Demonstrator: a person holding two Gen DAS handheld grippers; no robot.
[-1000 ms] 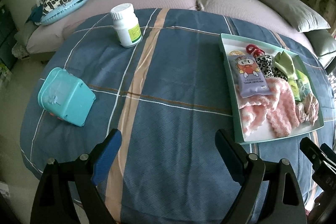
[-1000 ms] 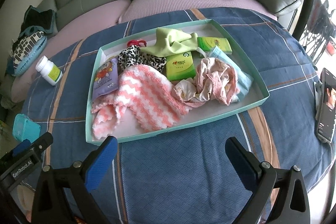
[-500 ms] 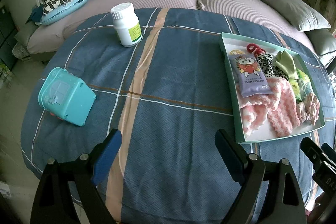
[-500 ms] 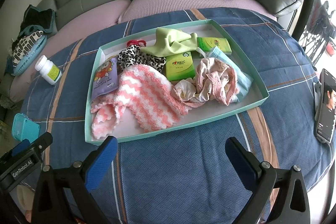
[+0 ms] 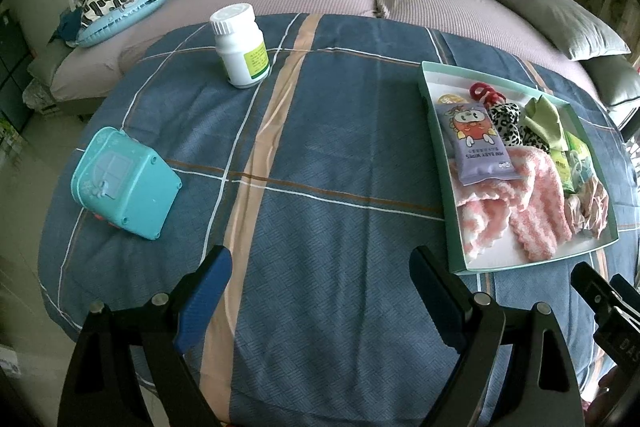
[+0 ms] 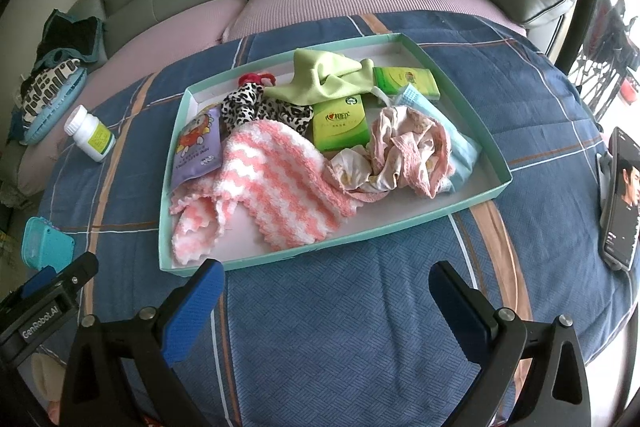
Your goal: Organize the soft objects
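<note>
Surface: round counter under a blue woven cloth with white and tan plaid stripes.

Tray: shallow rectangular card box, teal walls, white floor, lying flat on the cloth's right half. Contents, heaped and overlapping:
- fluffy pink-and-white zigzag towel, scalloped edge, spread across the near left part;
- crumpled pale pink cloth with lace trim, right of the towel;
- leopard-print fabric piece, soft, bunched;
- lime-green cloth, smooth, draped at the far side;
- red scrunchie at the far wall;
- glossy purple wipes pack, resting partly on the towel;
- two green tissue packs, boxy;
- light blue face mask, under the pink cloth.

Outside the tray: white plastic pill bottle, upright; teal plastic box, tipped on its side; phone on a stand at the right edge.

Left gripper and right gripper: blue pads spread wide, empty, above bare cloth short of the tray.
</note>
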